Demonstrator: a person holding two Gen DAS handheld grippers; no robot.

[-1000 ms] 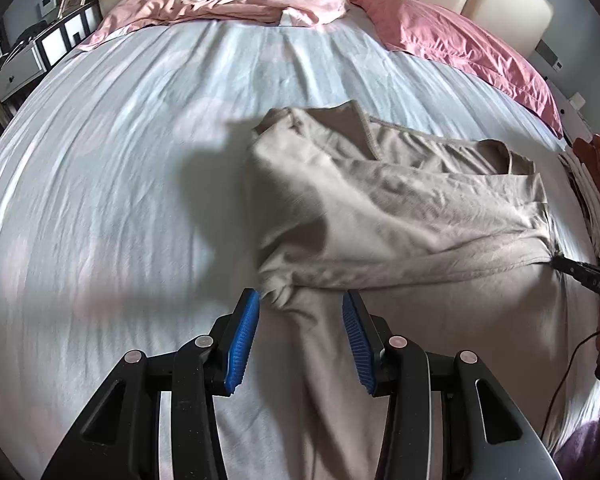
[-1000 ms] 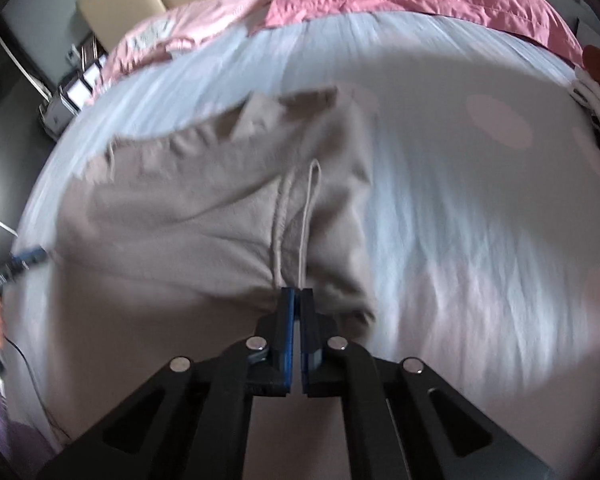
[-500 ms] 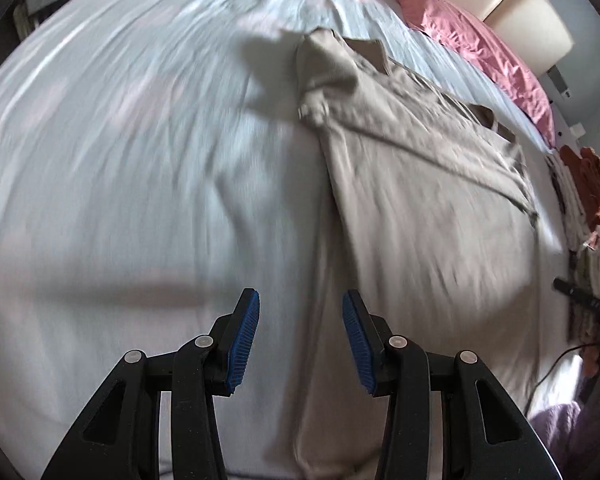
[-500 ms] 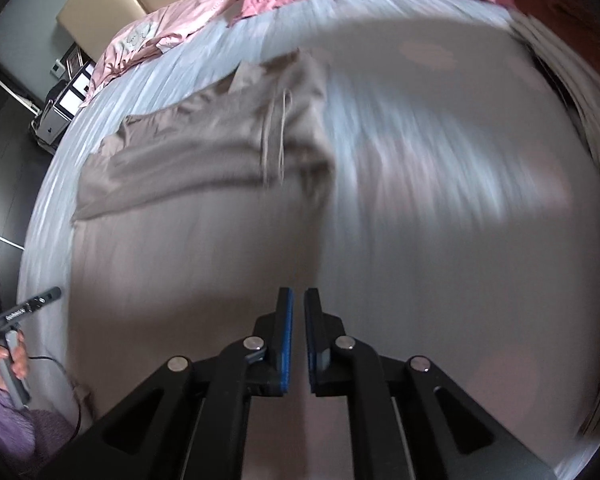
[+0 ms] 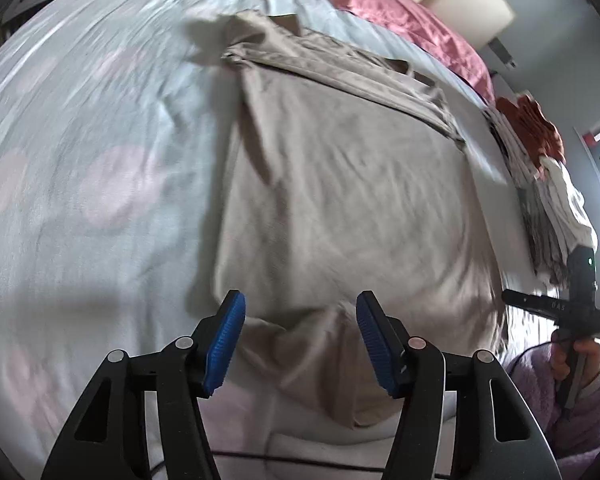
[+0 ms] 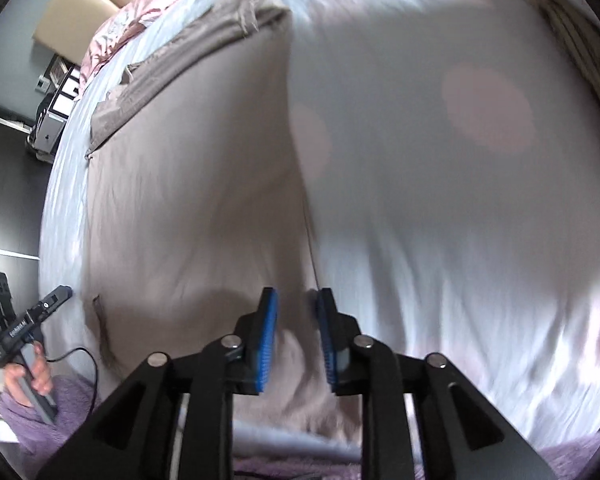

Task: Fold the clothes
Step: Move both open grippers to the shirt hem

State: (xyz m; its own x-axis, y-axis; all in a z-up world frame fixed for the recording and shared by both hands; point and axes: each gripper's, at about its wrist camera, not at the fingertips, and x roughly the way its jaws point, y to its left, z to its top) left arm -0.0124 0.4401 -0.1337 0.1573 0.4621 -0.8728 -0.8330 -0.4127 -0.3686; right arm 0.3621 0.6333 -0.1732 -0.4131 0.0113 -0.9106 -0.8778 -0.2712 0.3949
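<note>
A taupe, creased cotton garment (image 5: 340, 200) lies spread flat over the pale grey bedsheet with faint pink dots (image 5: 80, 160), filling the centre and right of the left wrist view; its far end is folded over into a thick band toward the upper centre of the frame. Pink pillows (image 5: 412, 28) sit along the top edge, and a stack of folded clothes (image 5: 540, 184) lies at the right edge.

The left gripper (image 5: 300, 338), at the bottom centre, has just been opening; its blue ribbed pads stand well apart over the garment's near edge, gripping nothing.

In the right wrist view the same garment (image 6: 188, 184) fills the left half. The right gripper (image 6: 294, 338), bottom centre, has also just been opening: a narrow gap shows between its pads, apparently empty, though the blur makes this uncertain.
</note>
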